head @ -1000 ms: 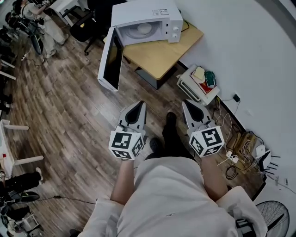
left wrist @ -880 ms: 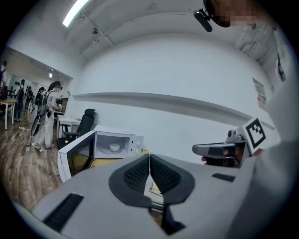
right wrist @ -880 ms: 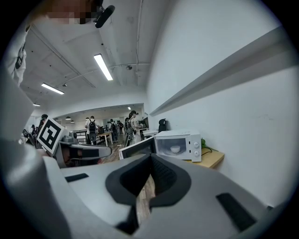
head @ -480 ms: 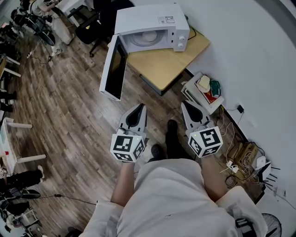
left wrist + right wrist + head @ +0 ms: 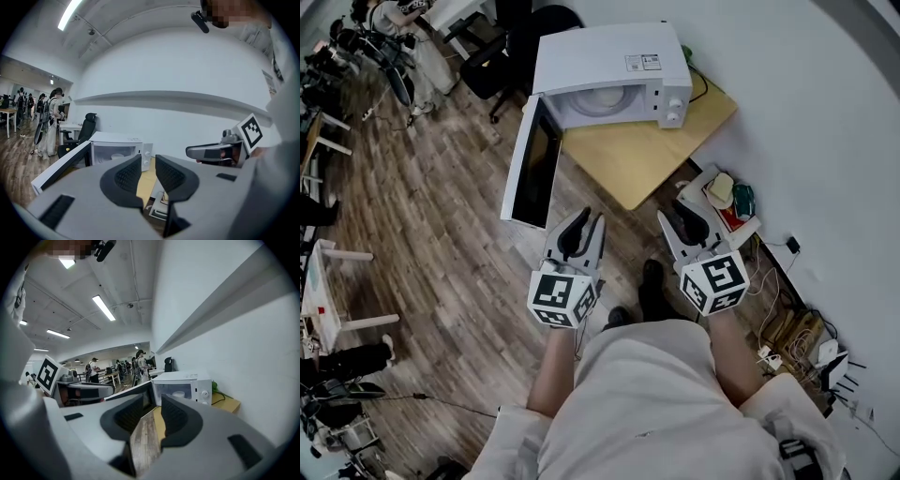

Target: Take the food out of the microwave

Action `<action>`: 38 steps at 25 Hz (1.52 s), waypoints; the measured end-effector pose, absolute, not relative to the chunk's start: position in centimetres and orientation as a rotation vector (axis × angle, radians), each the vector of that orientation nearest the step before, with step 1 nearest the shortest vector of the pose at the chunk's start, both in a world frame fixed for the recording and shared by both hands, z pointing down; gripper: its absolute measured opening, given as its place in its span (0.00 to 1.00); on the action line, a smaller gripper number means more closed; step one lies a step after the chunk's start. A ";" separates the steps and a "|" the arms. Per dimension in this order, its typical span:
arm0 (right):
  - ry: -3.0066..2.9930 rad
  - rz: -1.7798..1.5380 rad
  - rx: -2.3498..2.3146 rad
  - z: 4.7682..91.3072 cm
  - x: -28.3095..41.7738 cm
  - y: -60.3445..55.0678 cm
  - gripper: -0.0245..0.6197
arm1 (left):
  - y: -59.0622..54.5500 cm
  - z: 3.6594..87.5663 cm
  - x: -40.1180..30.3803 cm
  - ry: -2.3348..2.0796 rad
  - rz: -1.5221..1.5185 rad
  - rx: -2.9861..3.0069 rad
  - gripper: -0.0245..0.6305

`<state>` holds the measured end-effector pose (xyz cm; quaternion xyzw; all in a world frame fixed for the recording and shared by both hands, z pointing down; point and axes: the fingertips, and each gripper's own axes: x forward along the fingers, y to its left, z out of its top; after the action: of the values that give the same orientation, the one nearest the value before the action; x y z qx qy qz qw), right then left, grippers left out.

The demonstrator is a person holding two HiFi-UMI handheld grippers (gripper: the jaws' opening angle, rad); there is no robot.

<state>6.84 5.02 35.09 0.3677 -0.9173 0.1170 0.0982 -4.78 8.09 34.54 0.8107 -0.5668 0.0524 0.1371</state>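
- The person holds both grippers out in front of the body, side by side and apart, tipped slightly down toward the microwave (image 5: 609,58).
- The left gripper (image 5: 585,219) has its fingers (image 5: 127,175) released with a narrow gap, and nothing sits between them.
- The right gripper (image 5: 675,216) has fingers (image 5: 174,415) that have just been opening. They stand apart with only floor and surface showing through the gap.
- Both grippers are well short of the microwave, over the wood floor (image 5: 450,244).
- The food (image 5: 179,393), a white container, sits inside the microwave cavity at the far end of the surface (image 5: 642,155).
- The microwave door (image 5: 531,161) is swung fully open to the left. It juts past the surface's edge and hangs over the floor, just far-left of the left gripper.
- The near half of the surface is bare, and its near corner points toward the grippers.
- A wall (image 5: 806,112) bounds the right side.
- A low rack (image 5: 727,199) with small items stands by the surface's right edge, just beside the right gripper.
- Cables (image 5: 787,328) lie on the floor near the wall.
- To the far left the floor is open, with a chair (image 5: 502,56) and people beyond.
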 end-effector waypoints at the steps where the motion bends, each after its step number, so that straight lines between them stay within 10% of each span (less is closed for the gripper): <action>1: -2.719 0.351 1.072 35.1 6.7 4.4 0.21 | 7.5 34.5 -4.7 -1.648 0.154 2.340 0.15; 38: -2.697 0.603 0.888 40.9 5.3 -9.1 0.25 | -4.7 37.6 -4.2 -1.768 0.188 2.185 0.20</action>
<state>5.27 -9.11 40.92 0.3036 -0.9226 0.2062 0.1191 -4.20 -4.71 37.62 0.7654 -0.6195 0.0660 0.1615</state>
